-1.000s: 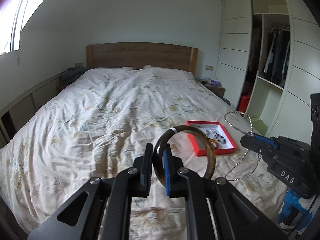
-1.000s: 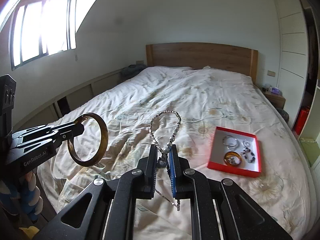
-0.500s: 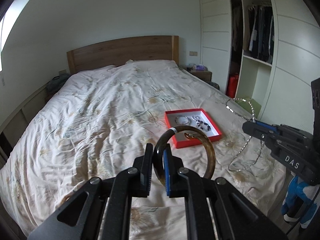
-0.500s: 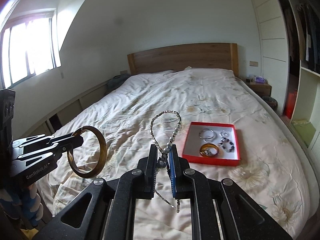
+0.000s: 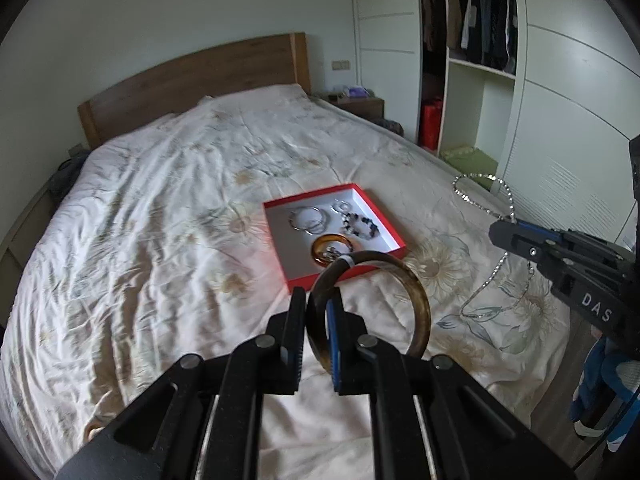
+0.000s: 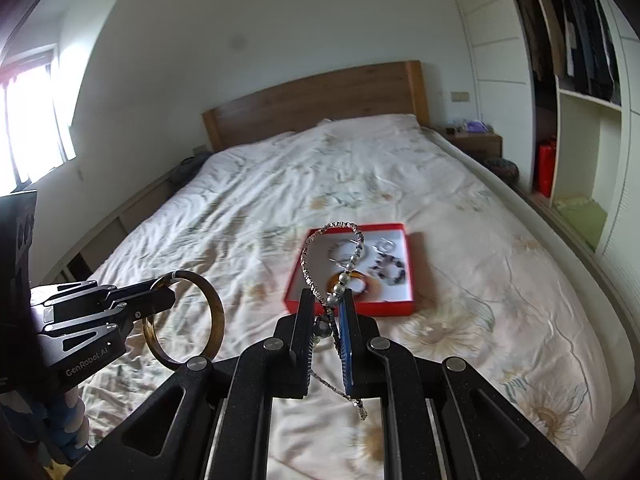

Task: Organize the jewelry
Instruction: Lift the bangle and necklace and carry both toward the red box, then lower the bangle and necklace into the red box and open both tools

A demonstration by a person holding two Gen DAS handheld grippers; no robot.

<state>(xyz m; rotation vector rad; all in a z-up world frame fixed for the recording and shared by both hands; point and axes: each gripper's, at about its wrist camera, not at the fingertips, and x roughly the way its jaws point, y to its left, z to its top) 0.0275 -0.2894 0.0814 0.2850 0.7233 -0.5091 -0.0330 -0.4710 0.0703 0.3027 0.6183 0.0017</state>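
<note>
My left gripper [image 5: 316, 304] is shut on a brown amber bangle [image 5: 416, 296], held upright above the bed; it also shows in the right wrist view [image 6: 160, 300] with the bangle [image 6: 214, 312]. My right gripper [image 6: 326, 304] is shut on a silver beaded necklace [image 6: 308, 256] that loops up and dangles below; it shows in the left wrist view [image 5: 500, 232] with the necklace [image 5: 480, 204]. A red tray [image 5: 296, 280] [image 6: 408, 304] on the bed holds silver hoops [image 5: 306, 218], a dark bead bracelet [image 5: 362, 226] and an orange bangle [image 5: 334, 246]. Both grippers hover just short of the tray.
The bed with a floral quilt [image 5: 160, 220] fills the view, with a wooden headboard [image 5: 192, 80] behind. An open wardrobe [image 5: 472, 60] with hanging clothes, a red box [image 5: 430, 124] and a nightstand [image 5: 358, 106] stand to the right. A window [image 6: 32, 124] is on the left.
Both grippers, still holding the bangle and the necklace, have moved forward and right toward the red tray, which now looks larger and more central.
</note>
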